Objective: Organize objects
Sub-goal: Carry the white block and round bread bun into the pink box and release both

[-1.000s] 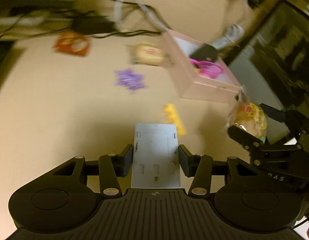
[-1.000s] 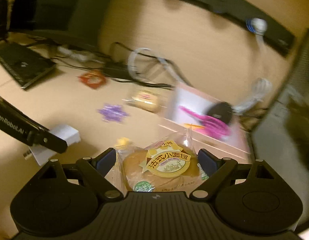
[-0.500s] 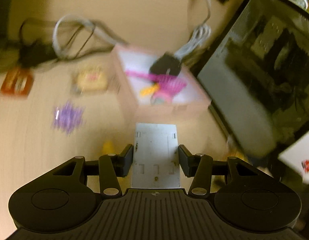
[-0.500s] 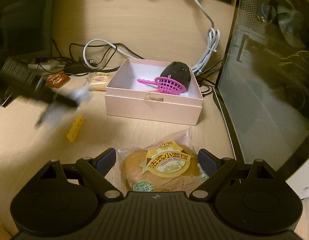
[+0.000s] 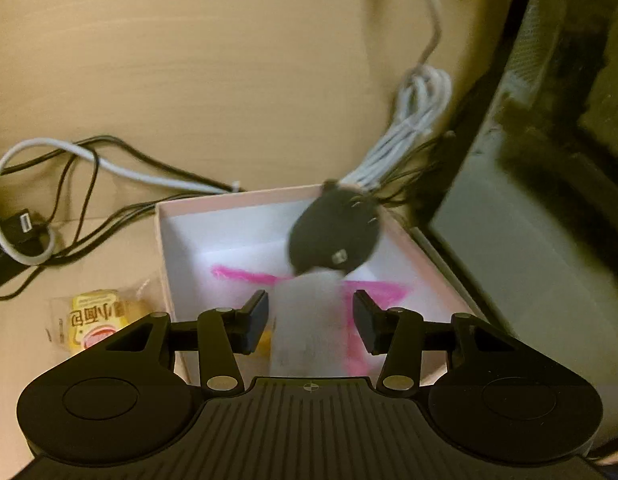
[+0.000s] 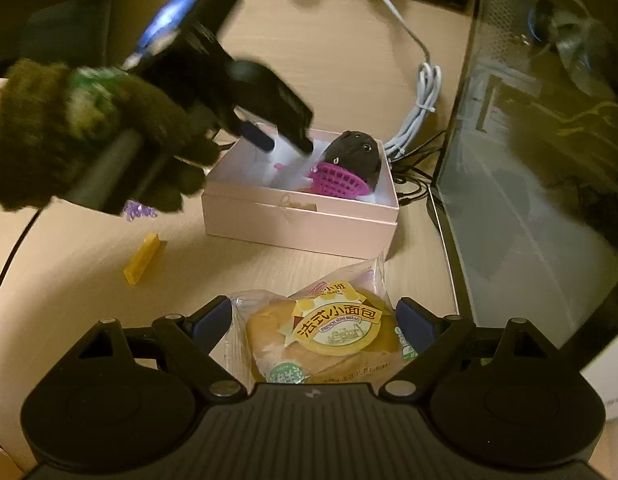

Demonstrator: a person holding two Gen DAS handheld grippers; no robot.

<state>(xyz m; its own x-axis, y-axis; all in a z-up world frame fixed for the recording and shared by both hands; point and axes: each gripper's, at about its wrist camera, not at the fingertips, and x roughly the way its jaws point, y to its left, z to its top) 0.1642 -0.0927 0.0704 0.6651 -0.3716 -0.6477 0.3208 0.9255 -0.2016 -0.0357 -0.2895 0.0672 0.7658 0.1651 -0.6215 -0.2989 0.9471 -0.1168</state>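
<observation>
Purple star [image 6: 139, 210] shows only from the right hand-held gripper [image 6: 313, 316], pinching packaged bread [image 6: 329, 340].

Counter [image 6: 309, 60]: pale wood-grain surface. Resting on it: open pink box [image 6: 301, 222] at centre frame, yellow block [image 6: 142, 258] at left, small purple piece [image 6: 139, 211] above it, coiled white cable [image 6: 423, 108] upper right. A wrapped bun [image 5: 95, 318] lies left of the box in the left wrist view.

A home or office computer corner: a wood-grain table [image 6: 89, 280] with tangled black cables [image 5: 109, 208], a bundled white cable [image 6: 423, 104], and a glass-sided computer case [image 6: 529, 184] standing just beside a pink box [image 6: 301, 220].
</observation>
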